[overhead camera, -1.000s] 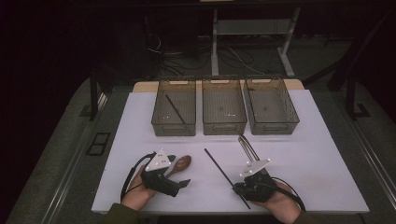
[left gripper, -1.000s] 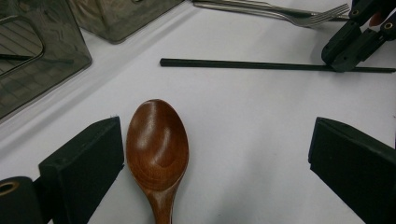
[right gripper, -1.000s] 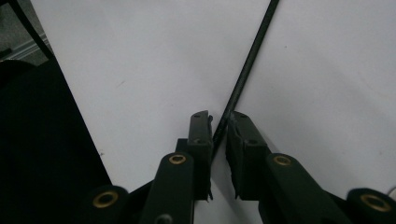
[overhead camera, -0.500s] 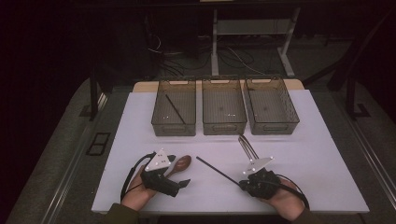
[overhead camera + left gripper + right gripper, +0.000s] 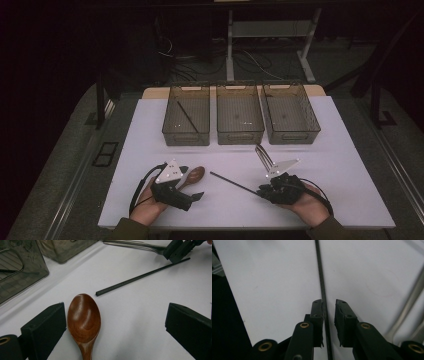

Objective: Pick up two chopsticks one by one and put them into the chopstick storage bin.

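Note:
A dark wooden spoon (image 5: 83, 317) lies on the white table (image 5: 150, 150). Its bowl sits between the wide-open jaws of my left gripper (image 5: 115, 307), close to the jaw on the left of that view. In the high view the left gripper (image 5: 192, 183) is at the front left, with the spoon (image 5: 196, 174) pointing right. A black chopstick (image 5: 232, 182) lies flat, and its near end runs between the jaws of my right gripper (image 5: 260, 191). In the right gripper view the chopstick (image 5: 319, 270) rests against one jaw of the right gripper (image 5: 329, 301), with a narrow gap to the other.
Three clear bins stand in a row at the back: left bin (image 5: 170, 127) with a black chopstick (image 5: 187, 117) inside, middle bin (image 5: 240, 136), right bin (image 5: 291, 136). A metal fork (image 5: 262, 155) lies just beyond the right gripper. The table's front edge is close below both hands.
The right gripper and the chopstick have swung round: the stick's far end moved left and now lies flatter across the table. The left gripper and spoon have stayed put.

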A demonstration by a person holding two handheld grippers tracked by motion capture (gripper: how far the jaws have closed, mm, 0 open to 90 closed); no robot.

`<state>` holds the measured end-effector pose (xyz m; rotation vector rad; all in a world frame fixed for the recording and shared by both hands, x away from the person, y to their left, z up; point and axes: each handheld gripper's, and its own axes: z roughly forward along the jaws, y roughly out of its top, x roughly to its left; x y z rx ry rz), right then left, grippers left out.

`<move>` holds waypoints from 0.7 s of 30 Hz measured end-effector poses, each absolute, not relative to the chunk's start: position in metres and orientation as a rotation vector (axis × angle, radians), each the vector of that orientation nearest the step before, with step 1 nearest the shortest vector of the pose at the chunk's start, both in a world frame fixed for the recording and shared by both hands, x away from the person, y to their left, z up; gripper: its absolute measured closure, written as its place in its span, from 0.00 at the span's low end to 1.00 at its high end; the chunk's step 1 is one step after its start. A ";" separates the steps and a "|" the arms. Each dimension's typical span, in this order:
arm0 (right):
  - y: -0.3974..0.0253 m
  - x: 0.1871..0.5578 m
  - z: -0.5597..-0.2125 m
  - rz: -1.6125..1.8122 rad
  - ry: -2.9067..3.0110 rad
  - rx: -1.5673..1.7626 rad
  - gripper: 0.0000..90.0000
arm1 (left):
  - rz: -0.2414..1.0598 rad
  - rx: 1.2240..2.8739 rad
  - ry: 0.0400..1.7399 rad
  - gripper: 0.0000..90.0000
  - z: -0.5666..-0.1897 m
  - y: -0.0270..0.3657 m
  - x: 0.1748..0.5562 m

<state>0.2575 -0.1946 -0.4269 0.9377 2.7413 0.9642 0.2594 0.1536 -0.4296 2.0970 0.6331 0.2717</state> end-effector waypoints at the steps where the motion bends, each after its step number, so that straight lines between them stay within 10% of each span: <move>1: -0.193 0.259 -0.427 0.970 2.749 0.927 0.84 | 0.273 2.094 0.632 0.03 -0.430 0.153 0.259; 21: -0.165 0.269 -0.437 0.909 2.761 0.842 0.96 | 0.269 2.094 0.631 0.03 -0.430 0.153 0.259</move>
